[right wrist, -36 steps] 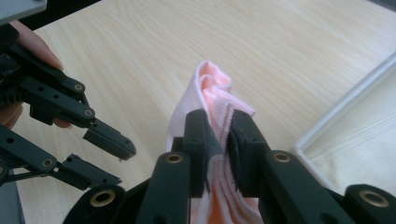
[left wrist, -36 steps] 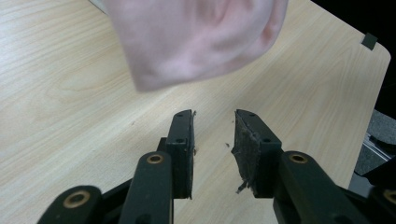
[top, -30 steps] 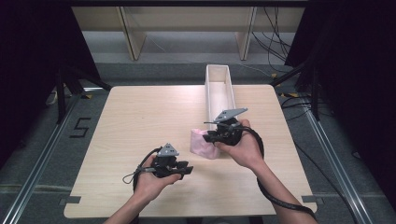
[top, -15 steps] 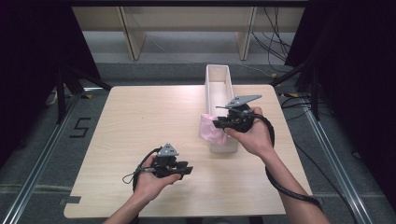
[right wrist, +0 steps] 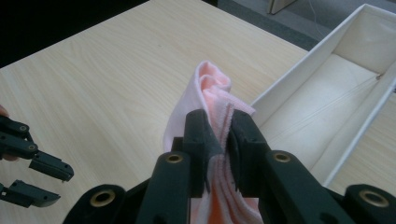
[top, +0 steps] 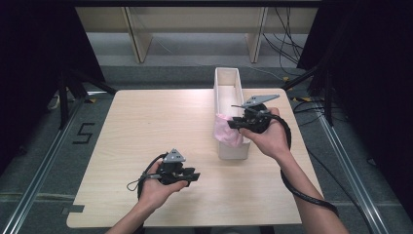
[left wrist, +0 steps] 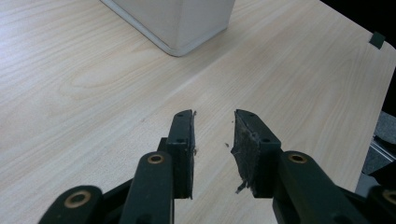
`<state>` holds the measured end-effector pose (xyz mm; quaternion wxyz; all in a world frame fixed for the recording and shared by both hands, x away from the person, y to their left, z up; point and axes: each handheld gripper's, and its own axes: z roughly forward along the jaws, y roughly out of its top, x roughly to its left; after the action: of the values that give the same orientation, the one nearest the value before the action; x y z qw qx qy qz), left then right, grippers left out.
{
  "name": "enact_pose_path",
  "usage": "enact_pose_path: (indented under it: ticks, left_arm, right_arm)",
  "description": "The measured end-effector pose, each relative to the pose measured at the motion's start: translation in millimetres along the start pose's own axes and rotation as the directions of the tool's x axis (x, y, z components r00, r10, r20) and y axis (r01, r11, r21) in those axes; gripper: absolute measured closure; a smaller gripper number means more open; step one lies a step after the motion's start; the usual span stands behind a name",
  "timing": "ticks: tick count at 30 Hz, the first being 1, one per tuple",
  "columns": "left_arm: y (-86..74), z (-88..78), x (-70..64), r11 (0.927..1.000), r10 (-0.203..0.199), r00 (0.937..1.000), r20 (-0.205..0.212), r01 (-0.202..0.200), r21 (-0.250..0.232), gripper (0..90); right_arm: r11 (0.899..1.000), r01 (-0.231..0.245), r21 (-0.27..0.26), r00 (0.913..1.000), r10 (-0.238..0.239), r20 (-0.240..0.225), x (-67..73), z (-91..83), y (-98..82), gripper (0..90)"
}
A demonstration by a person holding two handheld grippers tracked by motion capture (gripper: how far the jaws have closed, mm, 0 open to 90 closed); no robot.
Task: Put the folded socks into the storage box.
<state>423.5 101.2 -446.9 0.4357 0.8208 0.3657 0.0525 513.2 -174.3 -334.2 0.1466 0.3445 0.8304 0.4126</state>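
A folded pink cloth [right wrist: 205, 100] is pinched between the jaws of my right gripper [right wrist: 219, 140], which is shut on it. In the high view the pink cloth [top: 228, 130] hangs off the table, over the near left wall of the long white box [top: 229, 87], with the right gripper [top: 237, 123] above the box's near end. My left gripper [top: 194, 176] rests low over the table's near side, held in the hand. In its own view the left gripper [left wrist: 214, 140] stands open with nothing between its fingers.
The white box [right wrist: 345, 70] is open-topped, with nothing showing inside it. Its near corner [left wrist: 180, 23] lies ahead of the left gripper. The wooden table [top: 146, 122] has bare room on its left half. Cables trail along the floor at the right.
My right gripper has carried the pink cloth up and away from the table's middle, to the near end of the white box. The left gripper has stayed where it was.
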Motion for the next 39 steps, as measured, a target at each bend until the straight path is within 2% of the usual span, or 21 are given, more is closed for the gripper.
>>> enact_pose_path:
  ticks: [4,7,8,11,13,14,15,16,17,19,24,26,27,28,30,31,33,35,38,39]
  left_arm:
    - [0.4,-1.3,0.9,0.9999,0.014,0.9999,-0.006,-0.014,0.001,67.4]
    - [0.4,-1.3,0.9,0.9999,0.003,0.9999,-0.011,-0.003,-0.014,67.0]
    - [0.2,-1.0,1.7,0.9997,0.008,1.0,-0.006,-0.008,-0.022,66.7]
    - [0.5,-3.5,3.6,0.9995,0.032,0.9992,-0.025,-0.032,-0.009,65.6]
    - [0.3,-3.0,3.5,0.9995,0.014,0.9994,-0.03,-0.015,-0.028,64.4]
    - [0.4,-4.5,4.8,0.9993,0.033,0.9986,-0.042,-0.034,-0.015,63.6]
    - [0.4,-5.0,5.9,0.999,0.043,0.998,-0.047,-0.043,-0.011,62.9]
    - [0.1,-4.9,6.1,0.9991,0.038,0.9978,-0.053,-0.039,-0.015,62.2]
    - [-0.3,-4.2,6.0,0.9993,0.026,0.998,-0.057,-0.028,-0.027,61.4]
    - [-0.3,-5.4,8.4,0.9987,0.049,0.9964,-0.069,-0.05,-0.013,59.1]
    - [-1.2,-5.9,10.8,0.9986,0.047,0.9948,-0.09,-0.049,-0.02,52.1]
    - [-1.6,-6.1,12.2,0.9986,0.046,0.994,-0.099,-0.048,-0.019,49.0]
    - [-1.9,-6.0,12.7,0.9986,0.046,0.9935,-0.104,-0.049,-0.02,47.3]
    - [-2.1,-6.1,13.3,0.9987,0.046,0.9929,-0.11,-0.048,-0.02,45.4]
    - [-2.6,-6.4,14.6,0.9987,0.046,0.9918,-0.119,-0.049,-0.017,42.5]
    - [-3.0,-5.9,14.4,0.9989,0.038,0.9915,-0.125,-0.041,-0.023,41.3]
    - [-3.4,-6.3,15.3,0.9988,0.043,0.9906,-0.13,-0.046,-0.018,40.3]
    - [-3.6,-6.2,15.7,0.9988,0.041,0.9906,-0.131,-0.044,-0.02,39.4]
    - [-3.6,-6.6,16.1,0.9988,0.042,0.9903,-0.133,-0.045,-0.021,39.4]
    - [-3.5,-6.8,16.2,0.9987,0.043,0.9901,-0.134,-0.047,-0.021,39.6]
  right_arm:
    - [1.0,-0.003,0.008,1.0,0.003,0.003,-5.5,-1.7,1.2,78.3]
    - [1.0,-0.005,0.003,0.9999,0.005,0.015,-8.8,-2.5,1.4,78.3]
    - [1.0,-0.022,-0.008,0.9997,0.022,0.01,-8.2,-1.4,0.7,78.3]
    - [1.0,-0.011,-0.005,0.9997,0.011,0.021,-11.6,-2.5,1.0,78.3]
    - [1.0,-0.03,0.002,0.9994,0.03,0.02,-12.6,-3.3,1.2,78.3]
    - [0.999,-0.035,0.006,0.9991,0.035,0.025,-12.9,-3.5,1.1,78.2]
    - [1.0,-0.021,0.003,0.9995,0.021,0.025,-15.2,-3.3,1.3,78.2]
    - [0.999,-0.038,-0.009,0.9989,0.038,0.026,-15.1,-1.9,0.7,78.3]
    - [1.0,-0.025,0.006,0.9992,0.025,0.031,-16.7,-3.1,1.2,78.2]
    - [1.0,-0.024,0.001,0.9991,0.024,0.035,-18.9,-2.0,0.7,78.2]
    - [1.0,-0.022,-0.003,0.9986,0.022,0.048,-24.5,-1.0,-0.5,78.3]
    - [0.999,-0.035,-0.004,0.9981,0.036,0.051,-26.2,-1.5,-0.6,78.3]
    - [1.0,-0.021,-0.007,0.9984,0.022,0.053,-27.8,-1.4,-0.8,78.3]
    - [0.999,-0.039,-0.005,0.9976,0.04,0.057,-27.7,-1.6,-0.7,78.3]
    - [0.999,-0.03,-0.018,0.9972,0.031,0.068,-29.7,-1.1,-1.2,78.3]
    - [0.999,-0.041,-0.008,0.9972,0.042,0.063,-30.0,-1.8,-0.6,78.3]
    - [1.0,-0.025,-0.004,0.9974,0.025,0.067,-32.3,-0.8,-1.1,78.2]
    - [0.999,-0.052,-0.001,0.9967,0.052,0.063,-32.0,0.2,-1.2,78.2]
    - [1.0,-0.031,-0.001,0.997,0.031,0.07,-34.5,2.9,-1.8,78.3]
    - [0.999,-0.04,-0.009,0.996,0.041,0.079,-33.6,4.2,-2.4,78.2]
